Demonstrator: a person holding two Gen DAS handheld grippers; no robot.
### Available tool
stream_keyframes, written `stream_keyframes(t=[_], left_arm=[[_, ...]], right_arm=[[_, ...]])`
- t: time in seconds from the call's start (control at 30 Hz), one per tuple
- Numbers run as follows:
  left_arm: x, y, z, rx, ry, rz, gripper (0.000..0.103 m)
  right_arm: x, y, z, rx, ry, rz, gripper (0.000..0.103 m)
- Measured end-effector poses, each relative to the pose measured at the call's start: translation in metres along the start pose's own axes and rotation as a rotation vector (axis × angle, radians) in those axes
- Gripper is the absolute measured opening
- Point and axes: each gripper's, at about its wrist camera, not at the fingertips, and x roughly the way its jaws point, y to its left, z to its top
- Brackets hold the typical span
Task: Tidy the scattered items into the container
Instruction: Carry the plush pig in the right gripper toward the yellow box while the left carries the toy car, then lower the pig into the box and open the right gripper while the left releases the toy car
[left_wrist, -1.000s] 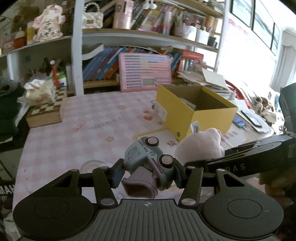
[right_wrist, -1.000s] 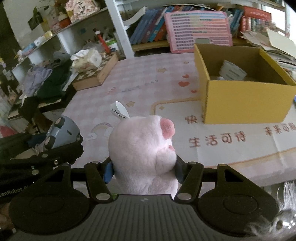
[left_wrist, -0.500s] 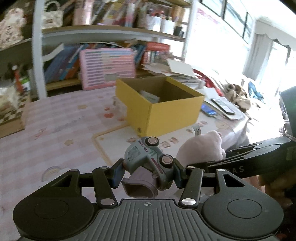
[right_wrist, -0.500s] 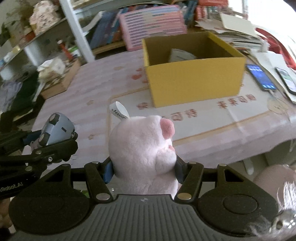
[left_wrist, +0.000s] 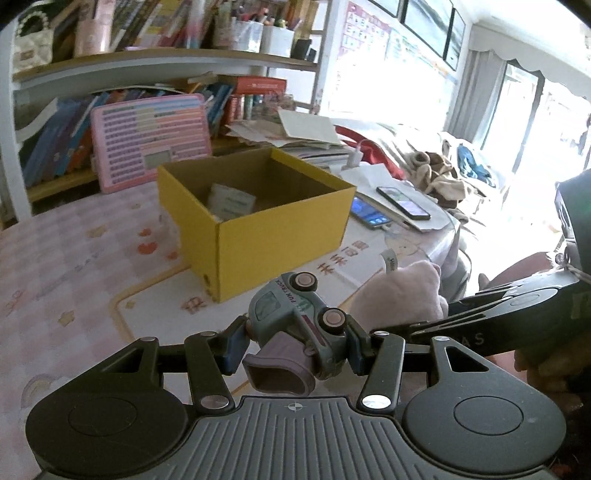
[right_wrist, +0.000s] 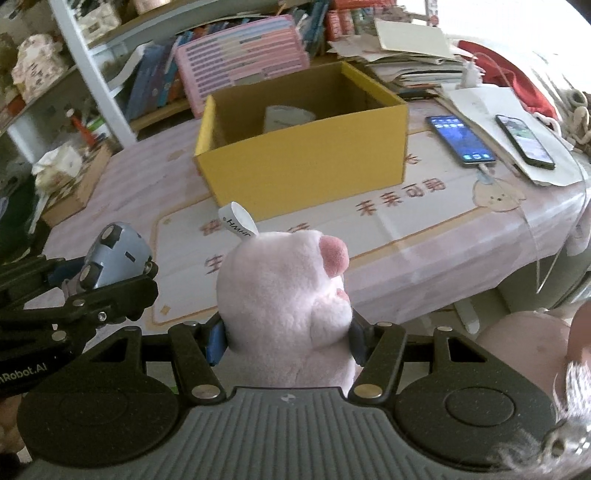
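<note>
While both grippers are loaded up, the yellow cardboard box (right_wrist: 303, 162) sits ahead of the jaws on the pink tablecloth (right_wrist: 424, 236), open on top, and inside I can only make out a whitish packet (left_wrist: 231, 201) lying against the far side, the rest of the floor looks bare. The left gripper (left_wrist: 293, 341) has its jaws pinching a small blue-grey toy truck (left_wrist: 295, 314), which is tipped on its side with wheels facing up and right, long axis running away from the jaws toward the box's near corner, its purple scoop end pointing back at the camera. The right gripper (right_wrist: 288, 339) has its jaws squeezed on a pink plush pig (right_wrist: 284, 302), upright, snout pointing right, white tag sticking up toward the box. Both toys are in the air, short of the box's near wall. Right of the jaws, two phones (right_wrist: 460, 140) lie close to the table edge; the strip of cloth between jaws and box is open.
</note>
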Motion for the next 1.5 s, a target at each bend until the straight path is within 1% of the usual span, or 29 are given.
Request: stream_keyframes(t=[0.23, 0.43, 0.73, 0.93, 1.03, 1.13, 1.2, 1.27, 1.33, 1.5], left_arm=[[0.027, -0.012, 0.02, 0.012, -0.011, -0.004, 0.052], [0.047, -0.015, 0.05, 0.014, -0.059, 0.029, 0.052], [0.077, -0.005, 0.099, 0.009, -0.117, 0.128, 0.052], [0.105, 0.003, 0.12, -0.022, -0.108, 0.209, 0.052], [0.122, 0.007, 0.127, -0.027, -0.091, 0.248, 0.052], [0.144, 0.015, 0.133, -0.026, -0.052, 0.286, 0.052], [0.16, 0.021, 0.135, -0.032, -0.013, 0.308, 0.052], [0.176, 0.028, 0.138, -0.045, 0.036, 0.321, 0.052], [0.194, 0.034, 0.14, -0.038, 0.087, 0.338, 0.052], [0.225, 0.044, 0.142, -0.022, 0.172, 0.376, 0.052]], right_arm=[[0.009, -0.025, 0.021, 0.003, -0.013, -0.003, 0.059], [0.017, -0.044, 0.056, -0.033, -0.053, 0.024, 0.059], [0.032, -0.065, 0.121, -0.114, -0.138, 0.094, 0.059], [0.052, -0.072, 0.164, -0.183, -0.164, 0.136, 0.059], [0.068, -0.07, 0.184, -0.234, -0.17, 0.145, 0.059], [0.092, -0.067, 0.205, -0.289, -0.154, 0.152, 0.059], [0.112, -0.063, 0.217, -0.326, -0.124, 0.156, 0.059], [0.132, -0.056, 0.227, -0.389, -0.097, 0.127, 0.059], [0.153, -0.049, 0.235, -0.442, -0.068, 0.11, 0.059], [0.197, -0.04, 0.249, -0.527, 0.028, 0.078, 0.059]])
